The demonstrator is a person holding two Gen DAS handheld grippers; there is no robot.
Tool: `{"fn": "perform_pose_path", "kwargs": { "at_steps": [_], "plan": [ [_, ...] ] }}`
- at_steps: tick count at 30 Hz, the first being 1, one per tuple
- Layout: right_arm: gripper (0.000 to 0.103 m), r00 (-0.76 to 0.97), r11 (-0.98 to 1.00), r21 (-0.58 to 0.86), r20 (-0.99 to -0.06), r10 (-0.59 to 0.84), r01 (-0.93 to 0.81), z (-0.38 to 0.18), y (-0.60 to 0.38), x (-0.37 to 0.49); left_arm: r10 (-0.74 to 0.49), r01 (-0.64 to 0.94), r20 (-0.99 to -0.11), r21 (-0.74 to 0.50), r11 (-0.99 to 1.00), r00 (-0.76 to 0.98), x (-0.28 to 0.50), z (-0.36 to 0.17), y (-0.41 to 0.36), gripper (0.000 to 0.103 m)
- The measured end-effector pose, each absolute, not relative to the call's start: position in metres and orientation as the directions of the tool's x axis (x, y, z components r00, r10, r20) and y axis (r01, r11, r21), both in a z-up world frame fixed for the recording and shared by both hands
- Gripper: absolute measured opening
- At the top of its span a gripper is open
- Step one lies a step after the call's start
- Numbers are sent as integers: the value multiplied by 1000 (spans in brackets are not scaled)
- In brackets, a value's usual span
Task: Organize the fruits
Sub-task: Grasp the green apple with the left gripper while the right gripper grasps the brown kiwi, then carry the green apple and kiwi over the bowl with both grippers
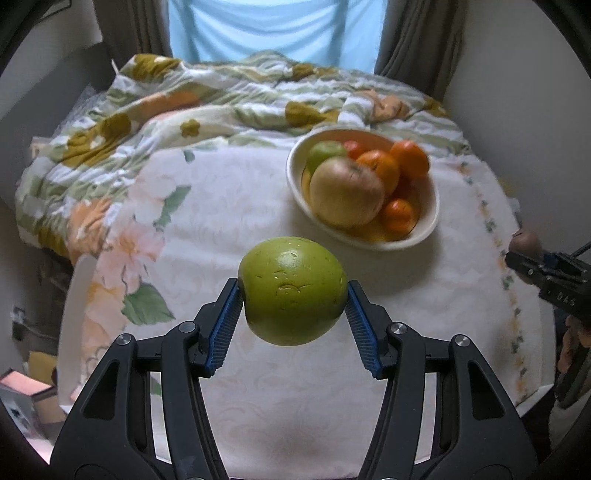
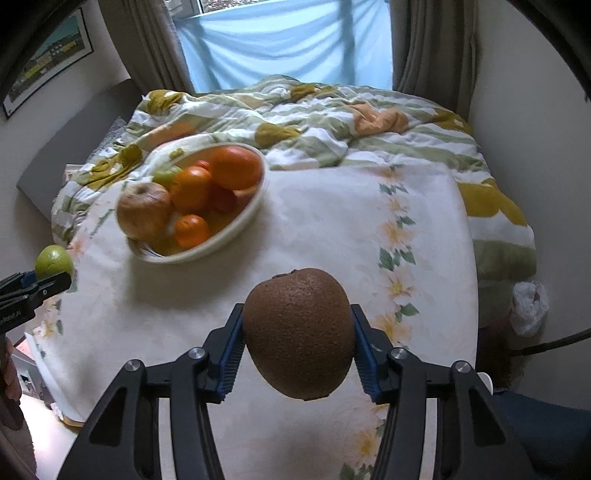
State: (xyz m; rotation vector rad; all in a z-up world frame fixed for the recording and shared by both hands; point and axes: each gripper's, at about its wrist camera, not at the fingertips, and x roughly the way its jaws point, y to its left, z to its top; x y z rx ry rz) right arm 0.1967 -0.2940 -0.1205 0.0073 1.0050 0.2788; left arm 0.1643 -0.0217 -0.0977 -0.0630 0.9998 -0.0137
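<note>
My left gripper [image 1: 293, 295] is shut on a green apple [image 1: 291, 290] and holds it above the table, short of the bowl. My right gripper [image 2: 298, 332] is shut on a brown kiwi [image 2: 299, 332], also held above the table. A cream bowl [image 1: 430, 225] holds a large pale apple [image 1: 345, 192], a green fruit [image 1: 325, 151] and several oranges [image 1: 380, 168]. In the right wrist view the bowl [image 2: 243, 218] sits to the far left, and the left gripper [image 2: 55, 282] with the green apple [image 2: 53, 260] shows at the left edge. The right gripper [image 1: 517, 258] shows at the right edge of the left wrist view.
The table carries a white floral cloth [image 1: 221, 206]. A rumpled flowered quilt [image 1: 221, 96] lies behind it, below a blue curtain [image 1: 277, 29]. A white bag [image 2: 528, 306] lies off the table's right side. Boxes [image 1: 26, 398] sit low at the left.
</note>
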Motion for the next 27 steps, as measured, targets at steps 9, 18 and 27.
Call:
{"fn": "perform_pose_path", "kwargs": {
  "at_steps": [9, 18, 27],
  "plan": [
    [50, 533, 951, 151, -799, 278, -270, -83, -264, 207, -99, 50, -801, -86, 995, 590, 188, -56, -23, 63],
    [50, 564, 958, 164, -779, 272, -235, -64, -234, 238, -191, 173, -790, -109, 979, 583, 252, -43, -22, 64],
    [50, 568, 970, 166, -788, 239, -177, -69, -218, 276, -262, 250, -809, -147, 957, 526, 317, -59, -17, 63]
  ]
}}
